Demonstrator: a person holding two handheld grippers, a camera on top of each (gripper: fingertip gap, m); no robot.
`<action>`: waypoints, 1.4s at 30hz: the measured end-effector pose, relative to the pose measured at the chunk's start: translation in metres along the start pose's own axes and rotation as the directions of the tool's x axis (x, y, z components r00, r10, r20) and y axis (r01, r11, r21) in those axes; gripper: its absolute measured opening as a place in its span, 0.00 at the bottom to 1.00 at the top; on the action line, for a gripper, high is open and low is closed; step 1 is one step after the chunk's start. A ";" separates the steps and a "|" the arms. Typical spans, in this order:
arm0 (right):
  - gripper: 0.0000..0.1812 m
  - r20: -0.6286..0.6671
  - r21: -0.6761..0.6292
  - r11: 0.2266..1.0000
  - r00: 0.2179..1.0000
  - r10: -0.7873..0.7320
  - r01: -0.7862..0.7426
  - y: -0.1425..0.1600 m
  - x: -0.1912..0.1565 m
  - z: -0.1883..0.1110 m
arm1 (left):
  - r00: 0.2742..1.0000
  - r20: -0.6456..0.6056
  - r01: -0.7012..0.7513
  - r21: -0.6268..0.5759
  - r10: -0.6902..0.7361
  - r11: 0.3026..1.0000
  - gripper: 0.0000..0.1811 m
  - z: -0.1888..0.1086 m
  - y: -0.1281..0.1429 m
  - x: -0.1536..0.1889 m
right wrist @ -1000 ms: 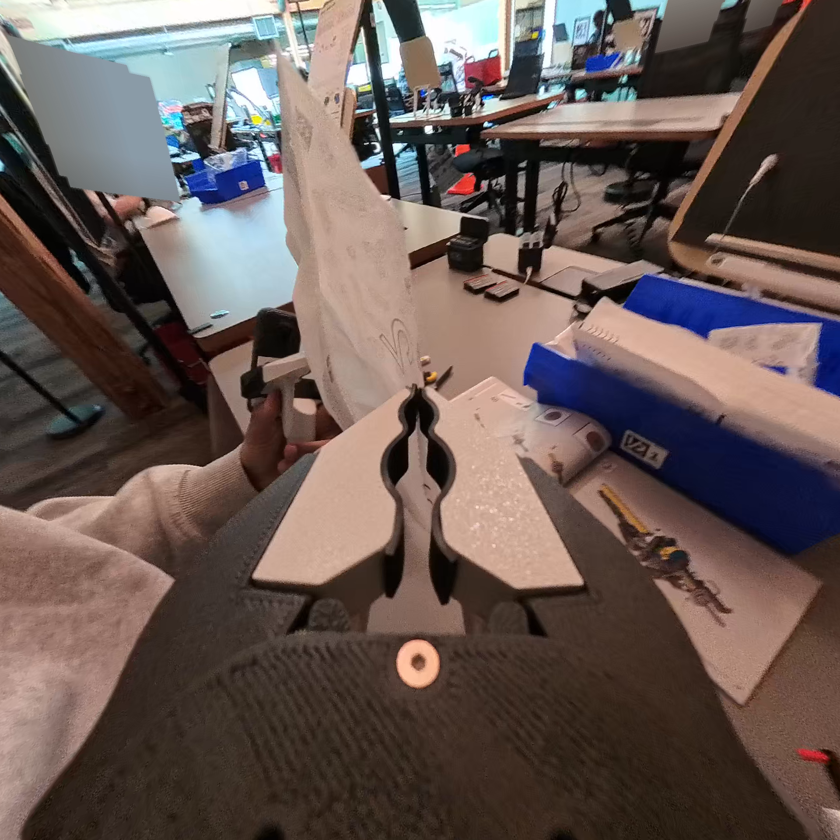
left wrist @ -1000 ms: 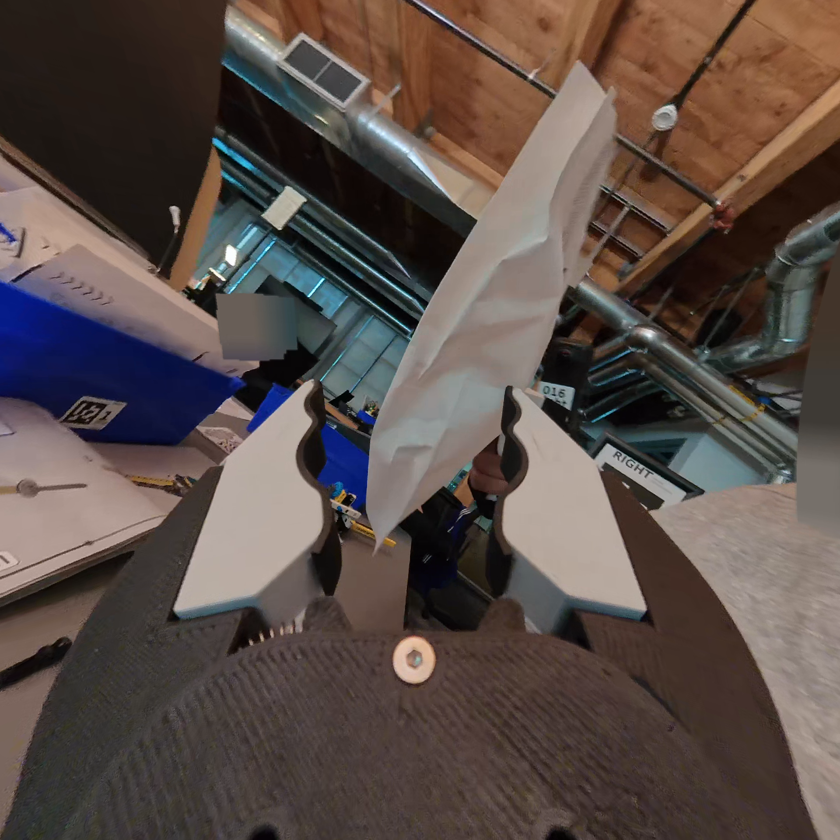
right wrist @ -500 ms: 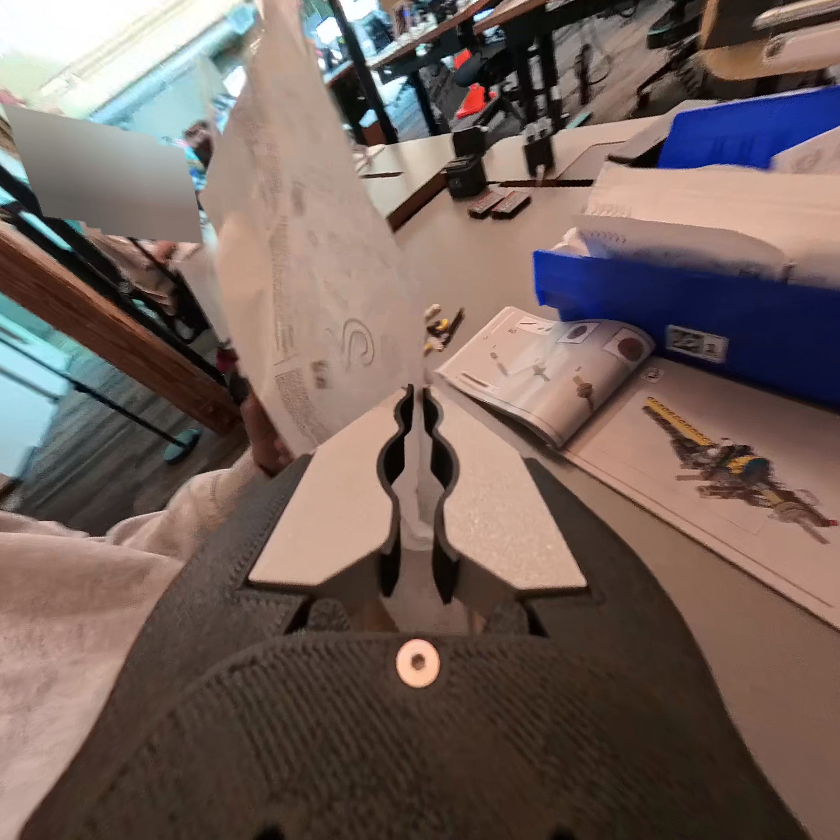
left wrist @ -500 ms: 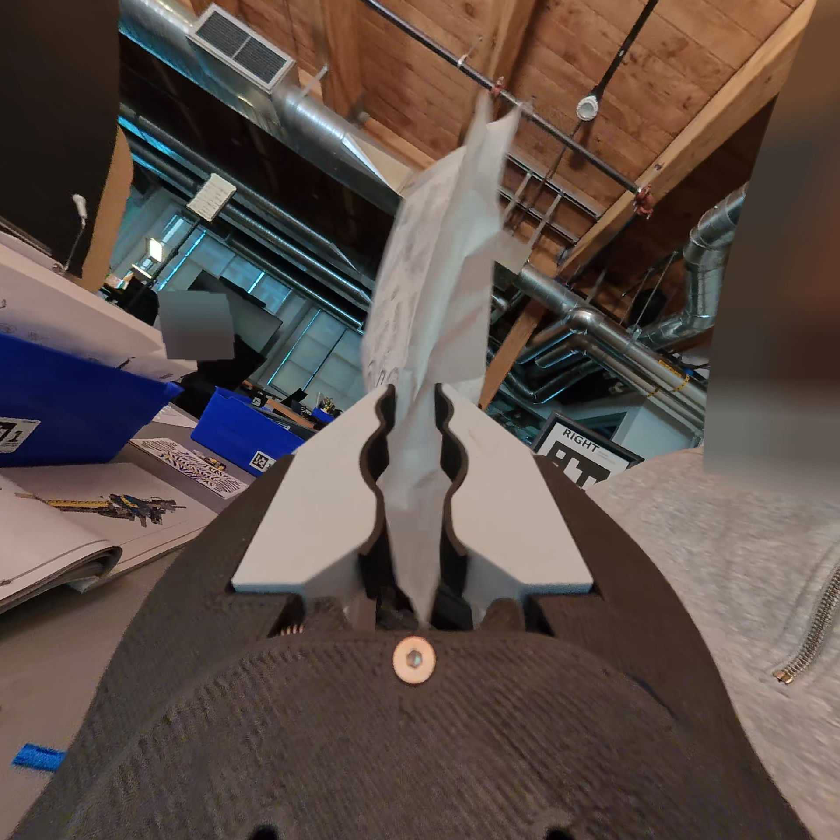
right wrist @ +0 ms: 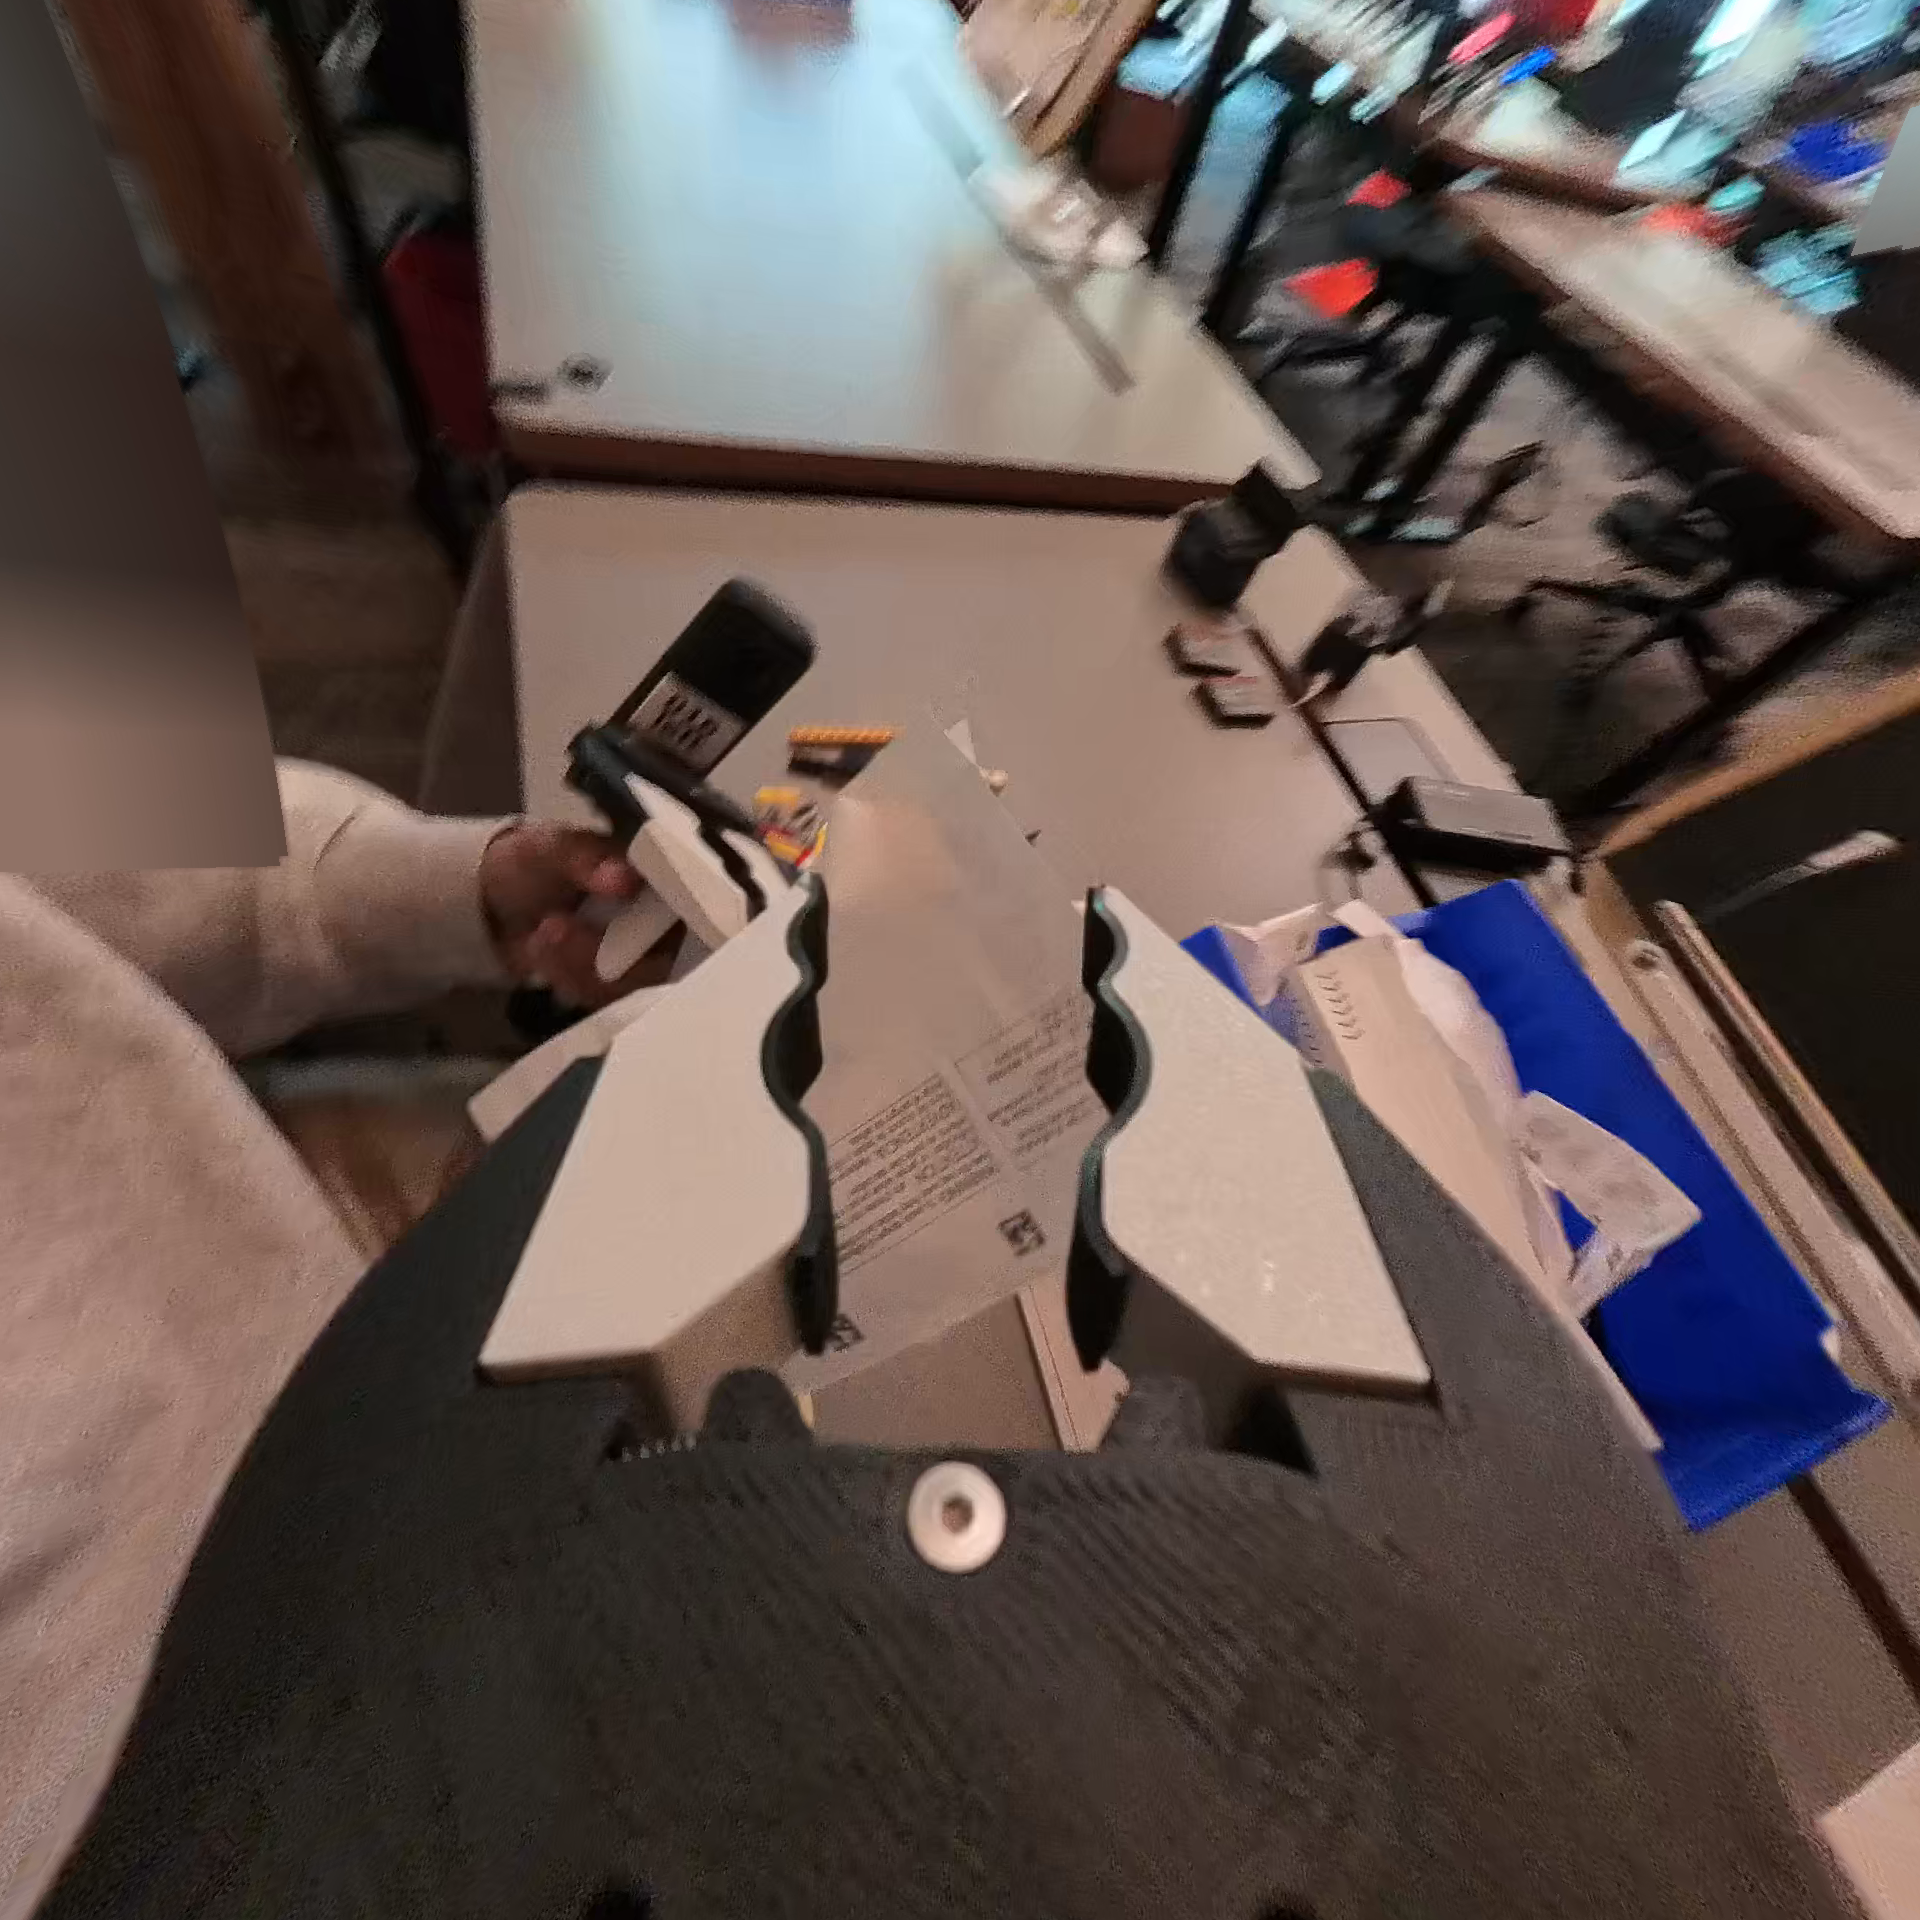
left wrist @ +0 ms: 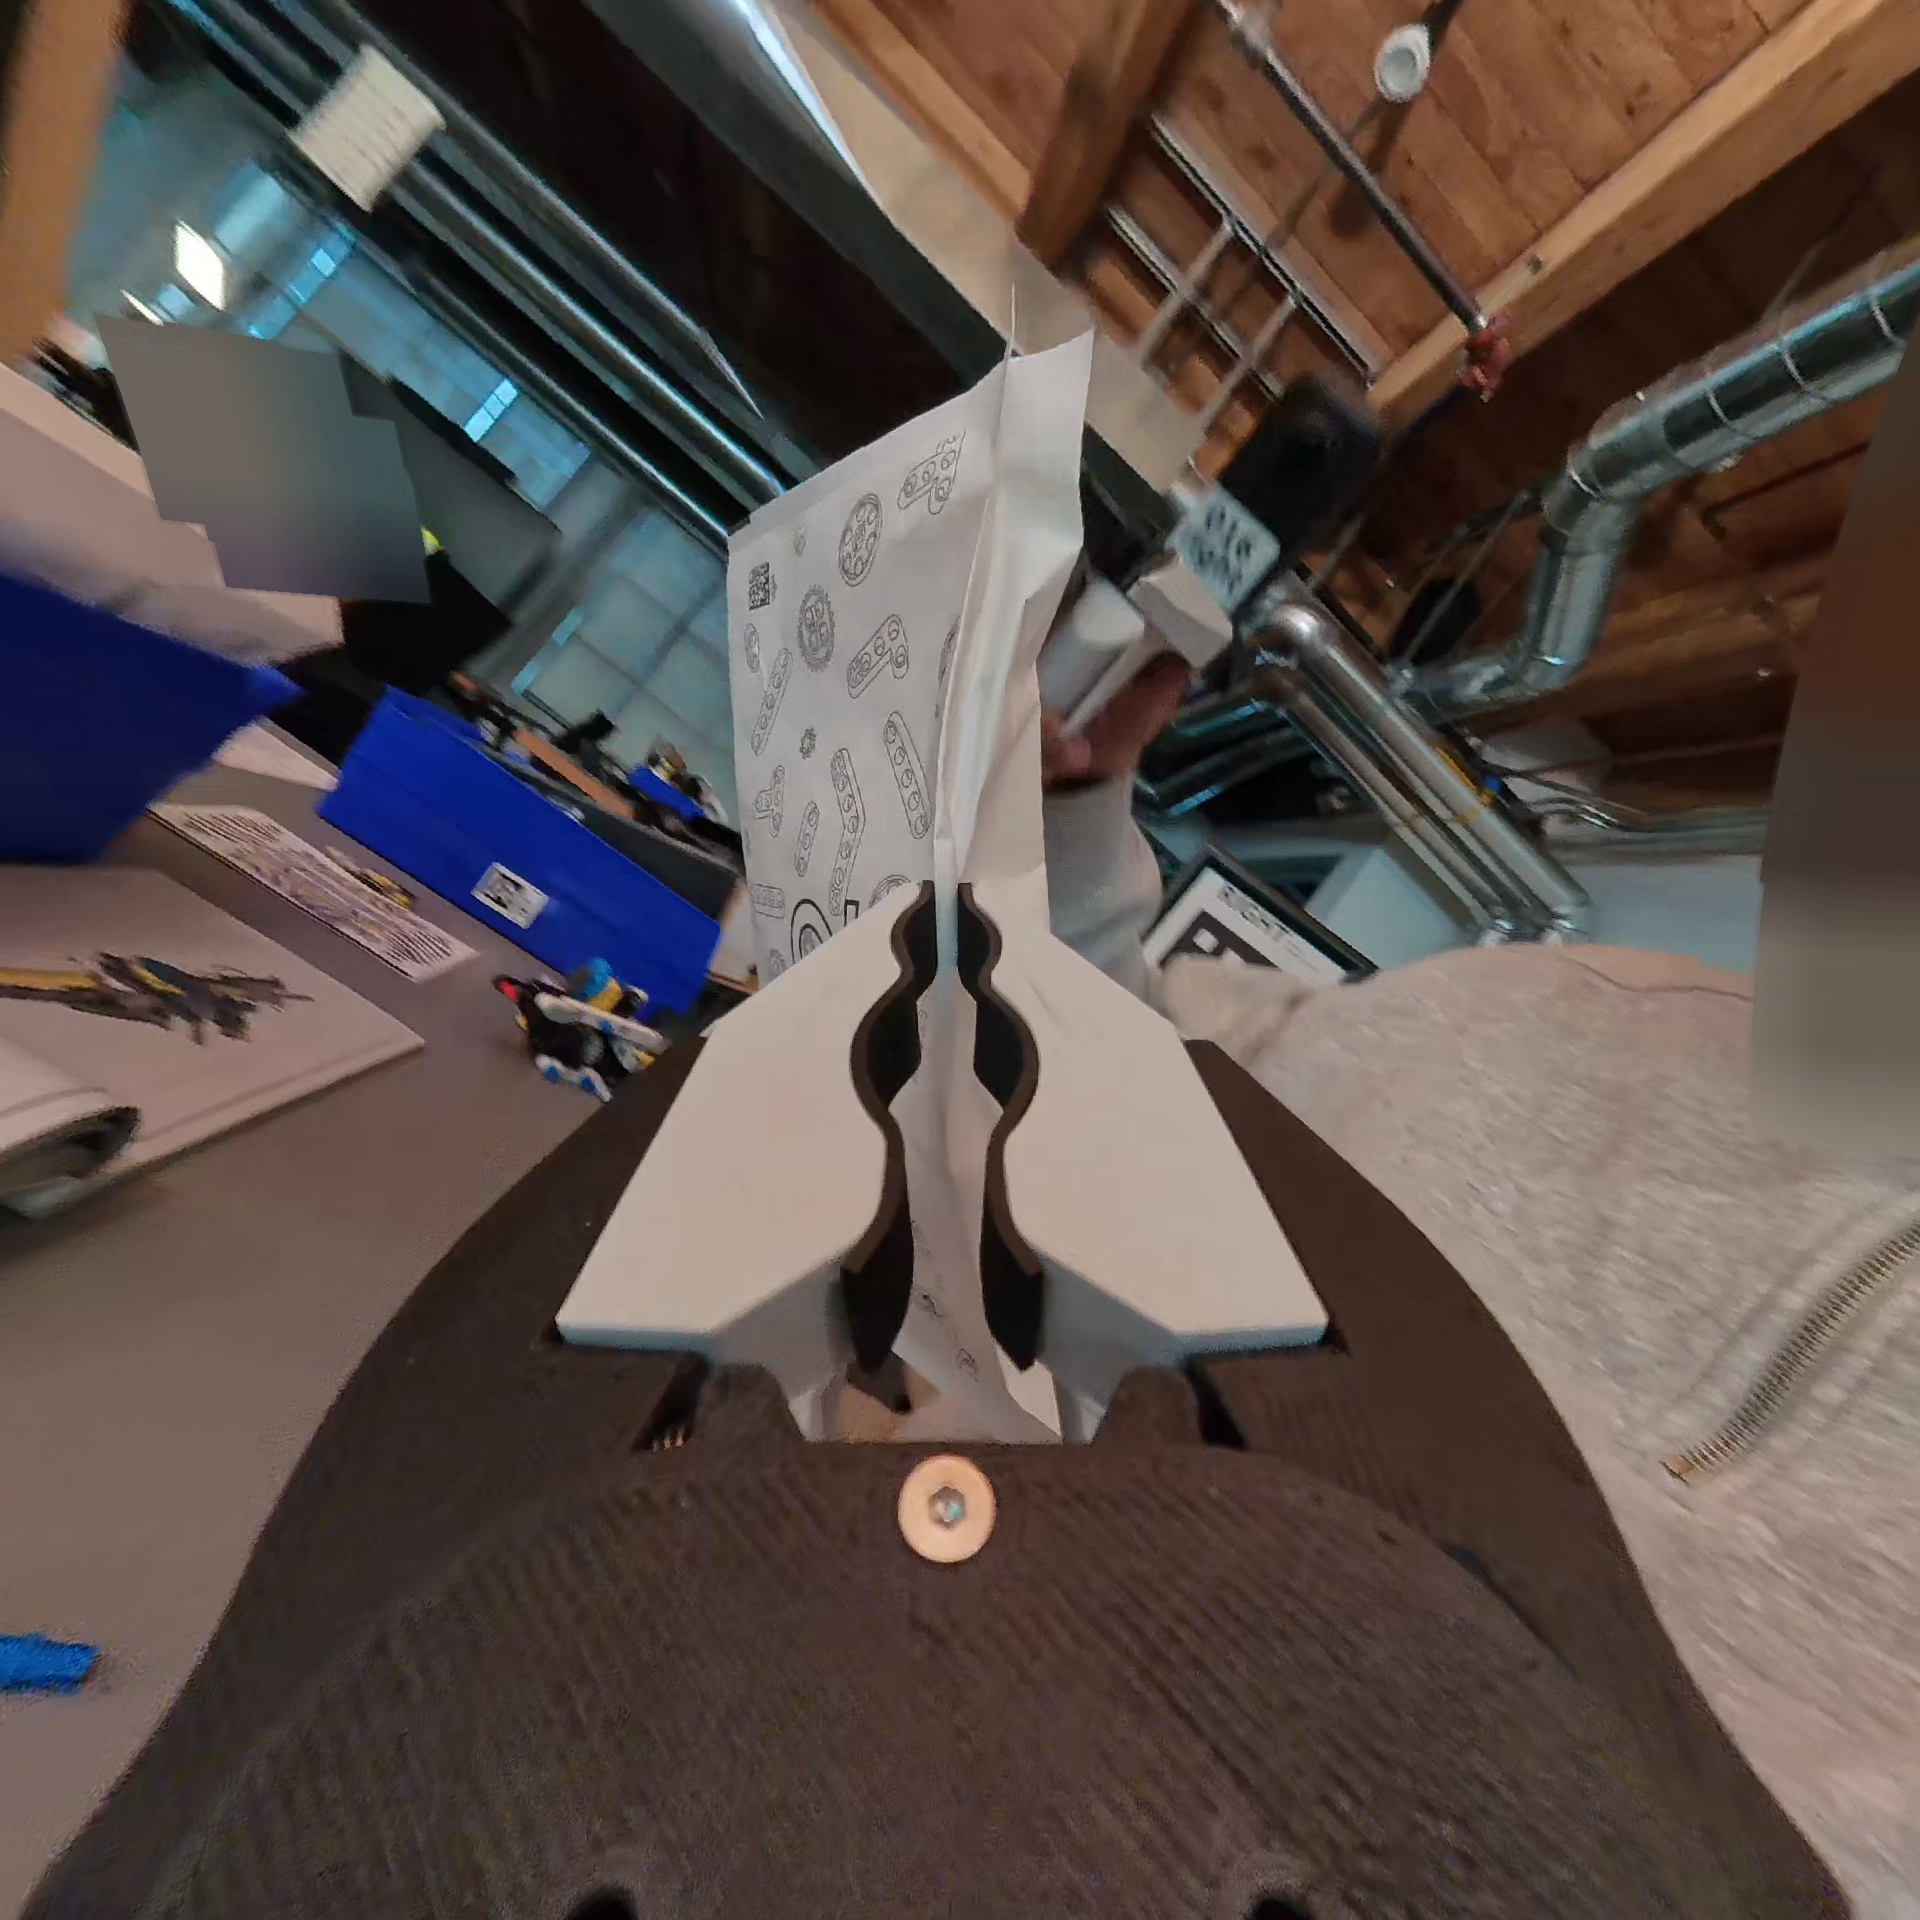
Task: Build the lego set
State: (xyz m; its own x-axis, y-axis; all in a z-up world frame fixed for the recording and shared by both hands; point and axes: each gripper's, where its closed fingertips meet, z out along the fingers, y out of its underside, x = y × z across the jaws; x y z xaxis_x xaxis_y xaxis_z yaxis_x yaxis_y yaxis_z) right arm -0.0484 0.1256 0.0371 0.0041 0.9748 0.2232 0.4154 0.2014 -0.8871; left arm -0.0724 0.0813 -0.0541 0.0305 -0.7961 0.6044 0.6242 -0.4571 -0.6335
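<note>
Paper bag pinched by one gripper.
Left gripper [left wrist: 943, 899] clamps the white paper bag [left wrist: 883, 665] upright; right gripper [right wrist: 951, 904] jaws stand wide apart, holding nothing.

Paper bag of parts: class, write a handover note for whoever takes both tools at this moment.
Left tool: shut on the white paper bag, held upright.
Right tool: open, bag between its fingers, ungripped.
On the table: small part-built model, instruction booklet, loose pieces, blue bin.
Done: model started. Left: open the bag, which looks sealed, then build on.
</note>
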 end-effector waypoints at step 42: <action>0.00 0.166 0.045 0.896 0.888 0.429 -0.442 0.029 0.037 -0.055 | 0.981 0.095 -0.177 0.082 0.169 0.981 0.00 -0.014 -0.026 -0.002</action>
State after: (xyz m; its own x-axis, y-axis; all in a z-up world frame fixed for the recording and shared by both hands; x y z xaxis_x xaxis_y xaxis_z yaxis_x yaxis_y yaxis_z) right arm 0.0135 0.1619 0.0419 0.0312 0.9678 -0.2499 0.3294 -0.2460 -0.9116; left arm -0.0991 0.0893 -0.0459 0.2093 -0.8208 0.5315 0.6710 -0.2748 -0.6887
